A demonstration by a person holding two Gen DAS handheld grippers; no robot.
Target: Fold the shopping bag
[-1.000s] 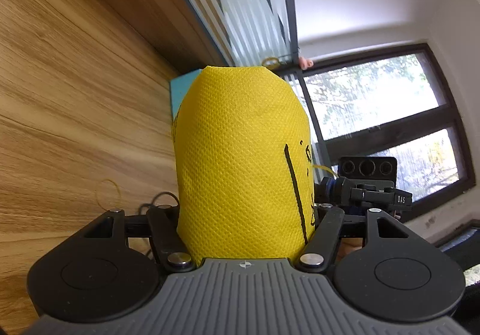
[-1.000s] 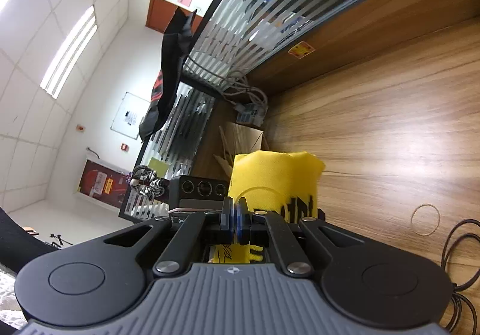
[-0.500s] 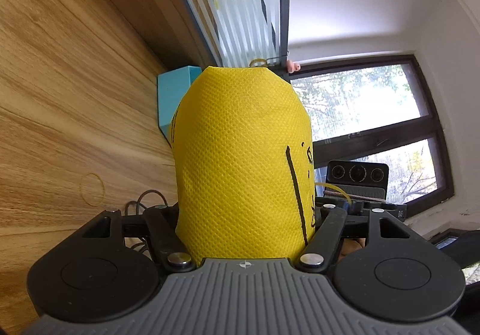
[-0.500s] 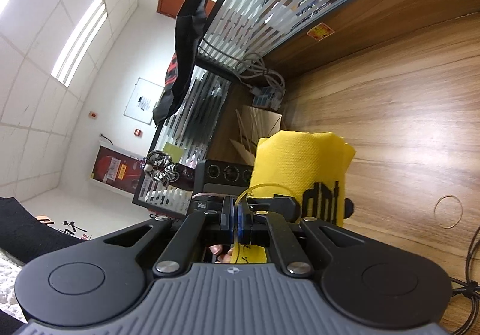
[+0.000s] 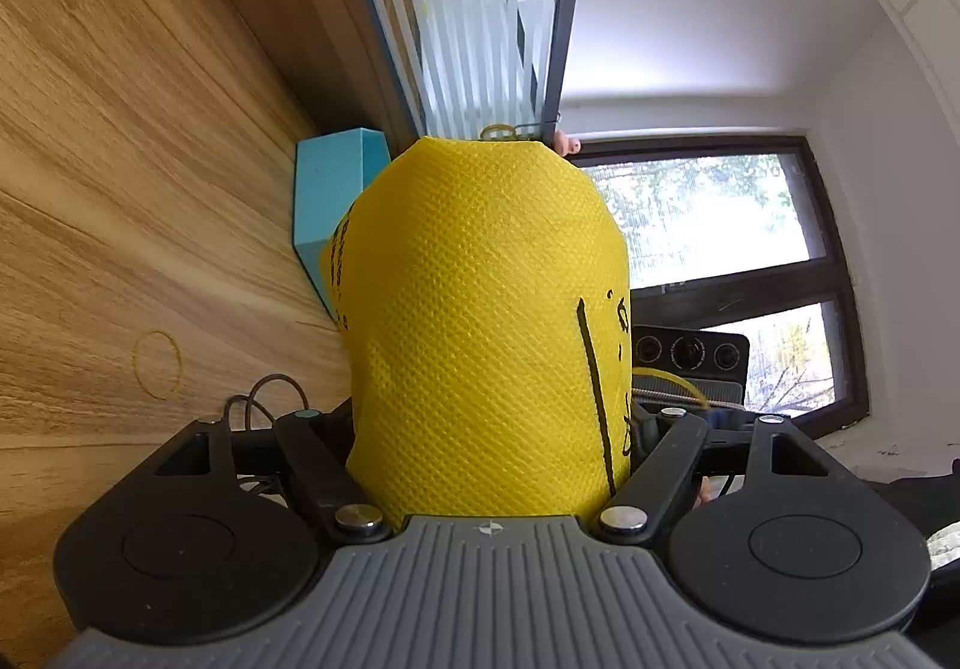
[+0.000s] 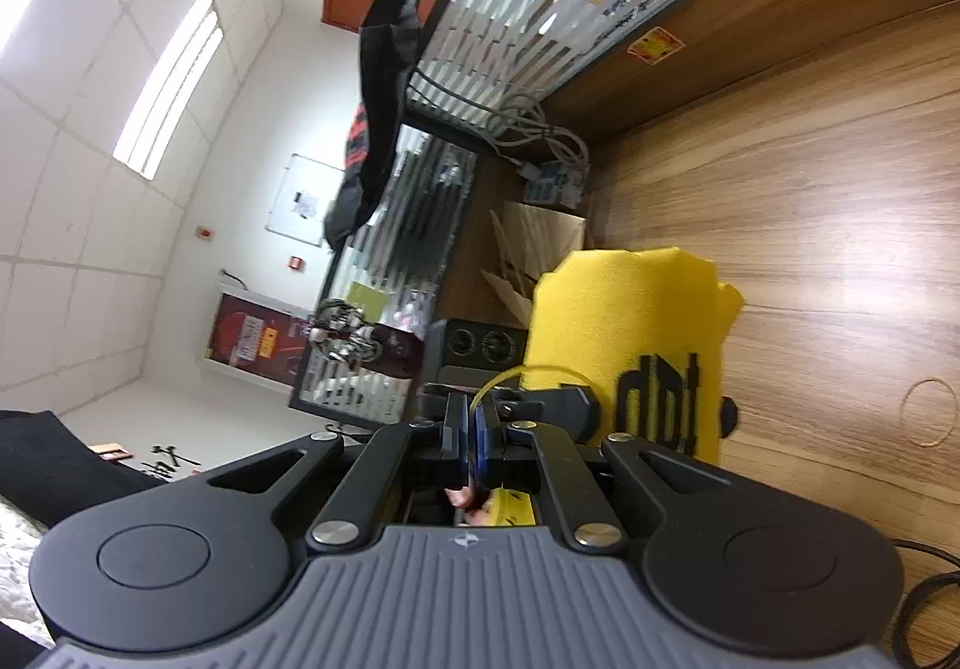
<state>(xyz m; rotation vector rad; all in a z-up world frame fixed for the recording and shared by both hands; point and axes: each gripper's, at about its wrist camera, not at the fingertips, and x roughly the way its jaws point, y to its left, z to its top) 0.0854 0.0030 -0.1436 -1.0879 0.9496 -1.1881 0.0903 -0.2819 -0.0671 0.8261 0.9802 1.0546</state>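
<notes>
The right gripper [image 6: 470, 429] pinches a thin yellow rubber band [image 6: 528, 372] between its closed blue pads. Just beyond, the folded yellow shopping bag [image 6: 630, 321] stands over the wooden table [image 6: 810, 189], where another rubber band [image 6: 929, 412] lies.

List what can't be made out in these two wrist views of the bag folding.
- Left wrist view: the left gripper fingers and any contact are hidden behind the yellow bag, which sits between the opening jaws.
- Left wrist view: the bag's print curves out of sight.
- Right wrist view: the right gripper is shut on a rubber band; the band's far side hides behind the bag.
</notes>
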